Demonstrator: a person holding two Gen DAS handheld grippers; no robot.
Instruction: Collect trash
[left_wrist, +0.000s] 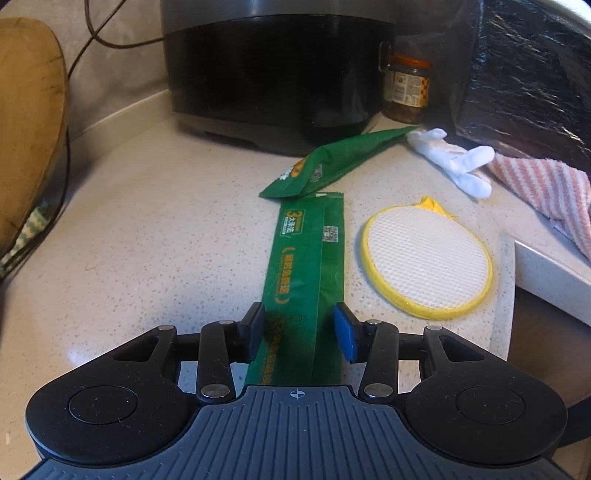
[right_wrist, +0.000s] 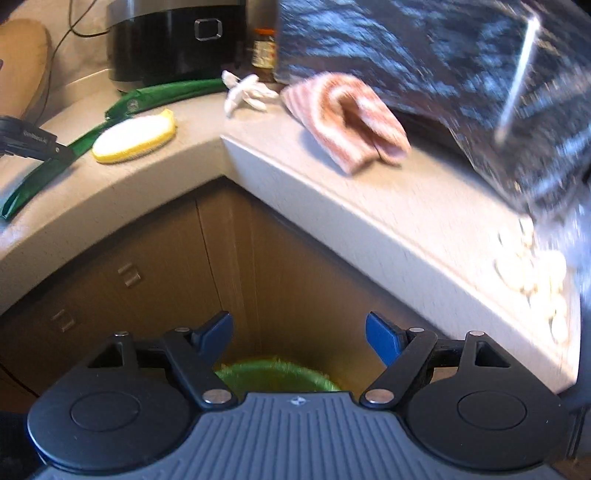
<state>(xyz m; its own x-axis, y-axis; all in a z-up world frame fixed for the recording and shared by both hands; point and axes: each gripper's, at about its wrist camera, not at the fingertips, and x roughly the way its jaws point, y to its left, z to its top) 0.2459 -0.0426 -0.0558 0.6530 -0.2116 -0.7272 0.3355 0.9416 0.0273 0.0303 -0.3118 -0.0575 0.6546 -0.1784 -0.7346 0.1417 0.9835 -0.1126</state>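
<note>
A long green wrapper (left_wrist: 306, 258) lies flat on the speckled counter (left_wrist: 147, 221) and runs back between the fingers of my left gripper (left_wrist: 299, 328). Its jaws stand wide at the wrapper's two edges and do not pinch it. A second green wrapper (left_wrist: 332, 162) lies crosswise beyond it, and a crumpled white glove-like piece (left_wrist: 454, 162) sits further right. My right gripper (right_wrist: 299, 336) hangs open and empty in front of the counter's inner corner, above a green-rimmed bin (right_wrist: 273, 373) on the floor. In the right wrist view the left gripper (right_wrist: 66, 153) shows at the far left, over the wrapper (right_wrist: 22, 192).
A black rice cooker (left_wrist: 277, 74) and a jar (left_wrist: 406, 88) stand at the back. A yellow-rimmed scrub pad (left_wrist: 428, 258) and a striped cloth (left_wrist: 543, 184) lie right of the wrappers. A black plastic bag (right_wrist: 443, 74) fills the right. A wooden board (left_wrist: 29, 129) leans at left. Brown cabinets (right_wrist: 184, 277) sit below.
</note>
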